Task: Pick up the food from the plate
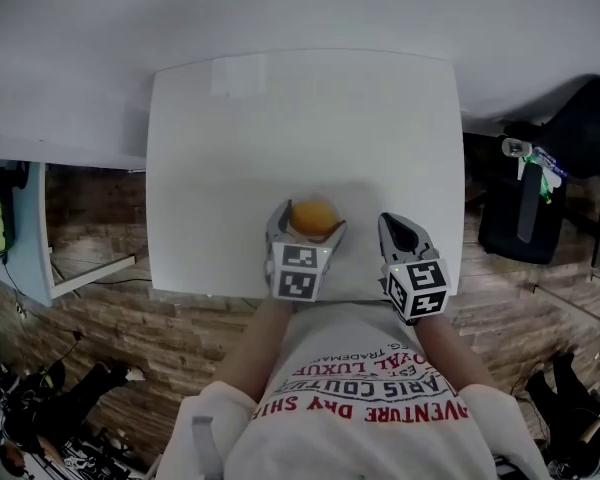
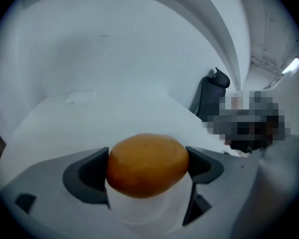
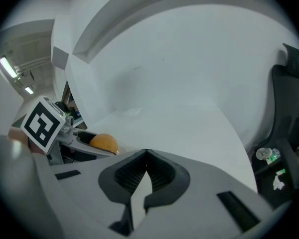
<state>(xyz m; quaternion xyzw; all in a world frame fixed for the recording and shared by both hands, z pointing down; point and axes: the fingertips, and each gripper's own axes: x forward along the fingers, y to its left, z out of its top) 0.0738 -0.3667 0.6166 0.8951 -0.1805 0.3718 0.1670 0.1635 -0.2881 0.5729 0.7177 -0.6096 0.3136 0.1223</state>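
White T-shirt (image 1: pixel 310 438), red printed lettering (image 1: pixel 380 390)

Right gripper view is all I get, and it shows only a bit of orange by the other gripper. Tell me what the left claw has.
Observer: The left claw is shut on the orange food, with a pad against each side of it.
Operator: Place my right claw relative to that food.
Observer: In the head view the right claw sits to the food's right, apart from it, by the near edge of the table.
Operator: Report whether the food is off the plate.
Observer: The left gripper view shows a pale round shape right under the food. I cannot tell whether they touch.
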